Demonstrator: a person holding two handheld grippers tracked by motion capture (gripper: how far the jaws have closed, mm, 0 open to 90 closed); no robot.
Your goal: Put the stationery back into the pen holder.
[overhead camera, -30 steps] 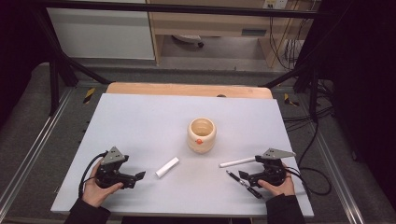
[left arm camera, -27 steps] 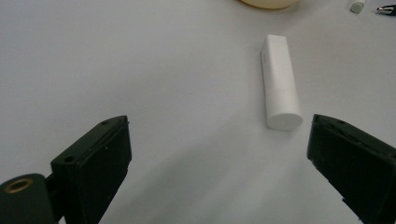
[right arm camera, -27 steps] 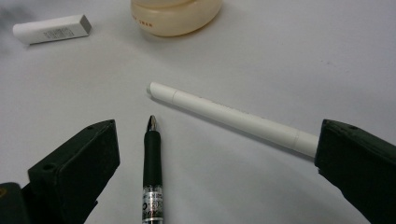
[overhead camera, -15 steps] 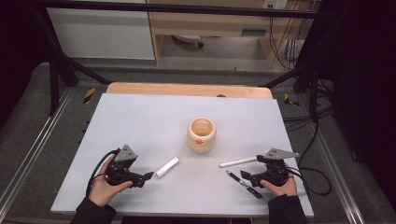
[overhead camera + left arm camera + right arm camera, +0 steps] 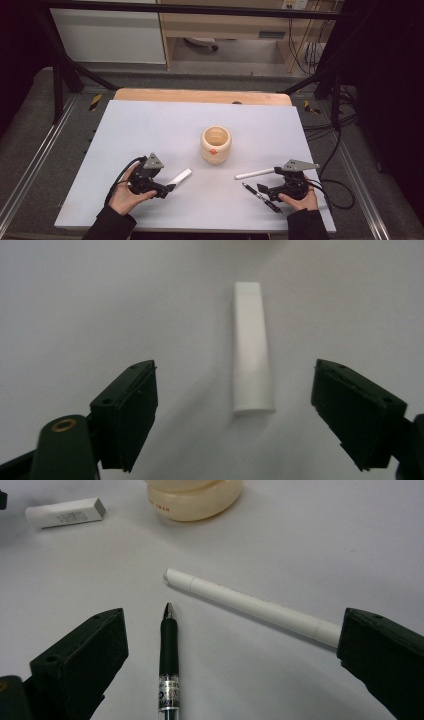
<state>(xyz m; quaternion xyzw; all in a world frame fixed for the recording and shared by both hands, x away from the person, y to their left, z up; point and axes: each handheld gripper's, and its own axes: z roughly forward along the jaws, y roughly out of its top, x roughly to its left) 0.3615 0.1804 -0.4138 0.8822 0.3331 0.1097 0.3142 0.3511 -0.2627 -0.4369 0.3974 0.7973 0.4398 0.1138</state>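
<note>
**Nothing in the cup yet, both claws lined up for a grab**

So the big grey surface (image 5: pixel 150 130) has everything laid out around the wooden cup (image 5: pixel 216 144), which I'll use as the anchor; the cup stands upright in the middle, and from the high view the inside looks empty, so my read is that we're right at the start of whatever tidy-up this is.

Left claw (image 5: pixel 232 405) is wide open, jaws spread either side of the white eraser stick (image 5: pixel 252 360); the stick lies flat between them, touching neither jaw as far as I can tell; relative to the cup it sits down and to the left, near but clearly apart (image 5: pixel 179 176). Looks like the pick hasn't happened, just the approach.

Right claw (image 5: pixel 232 655) is open too, holding nothing; between its jaws lies the black pen (image 5: pixel 169 645), tip pointing roughly toward the cup; the white pen (image 5: pixel 250 605) runs at an angle just beside it, its far end reaching the right-hand jaw, though I can't tell if it actually touches. Both pens sit down and to the right of the cup, well clear of it.

Done so far: basically positioning only; left to do, if these go in the cup: close on the eraser stick, close on a pen, carry all three things over; the two pens lying so close could make a clean single grab fiddly.
</note>
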